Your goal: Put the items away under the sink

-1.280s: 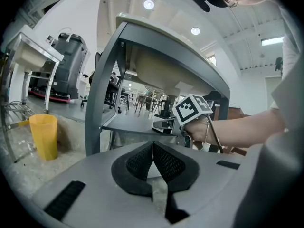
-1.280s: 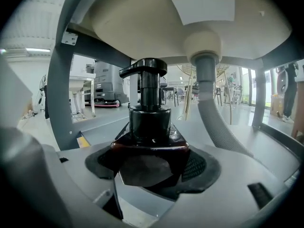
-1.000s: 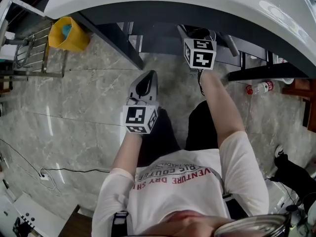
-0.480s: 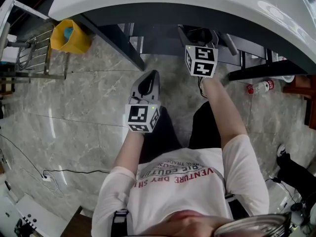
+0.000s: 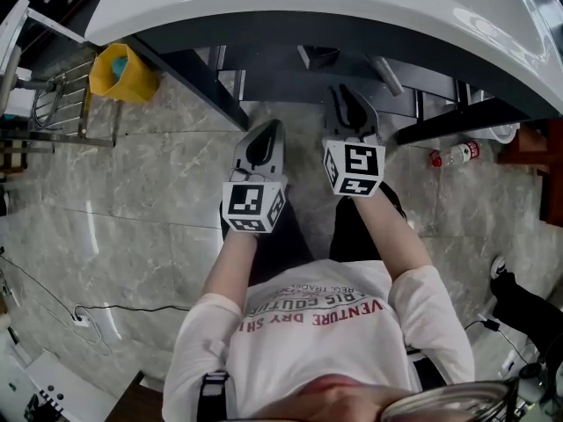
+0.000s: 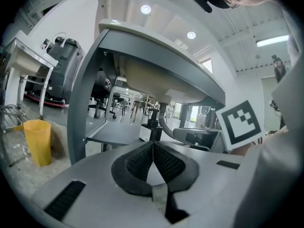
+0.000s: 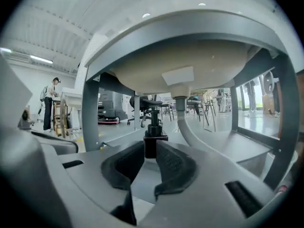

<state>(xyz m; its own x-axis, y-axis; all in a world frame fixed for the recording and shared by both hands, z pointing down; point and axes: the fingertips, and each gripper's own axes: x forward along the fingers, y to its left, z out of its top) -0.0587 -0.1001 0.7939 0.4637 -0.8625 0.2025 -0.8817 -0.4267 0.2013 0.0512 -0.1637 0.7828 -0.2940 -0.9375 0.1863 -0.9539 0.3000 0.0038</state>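
Right gripper (image 7: 150, 148) pulled back, jaws closing empty; black item (image 7: 155, 129) ahead.

Dark container (image 7: 153, 144), black cap on top, stands upright on grey shelf (image 7: 240, 146) under sink (image 7: 190, 56), about mid-width, just beside drain pipe (image 7: 186, 127).

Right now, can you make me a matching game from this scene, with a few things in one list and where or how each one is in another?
Things:
1. yellow bin
2. red-capped bottle
3. left hand-held gripper
4. sink

Descriptions:
A. jaws together, nothing between them
B. on the floor at the far right of the head view
C. white and curved, along the top of the head view
D. on the floor at the far left

Pairs: 1-D, 2-B, 3-A, 4-C
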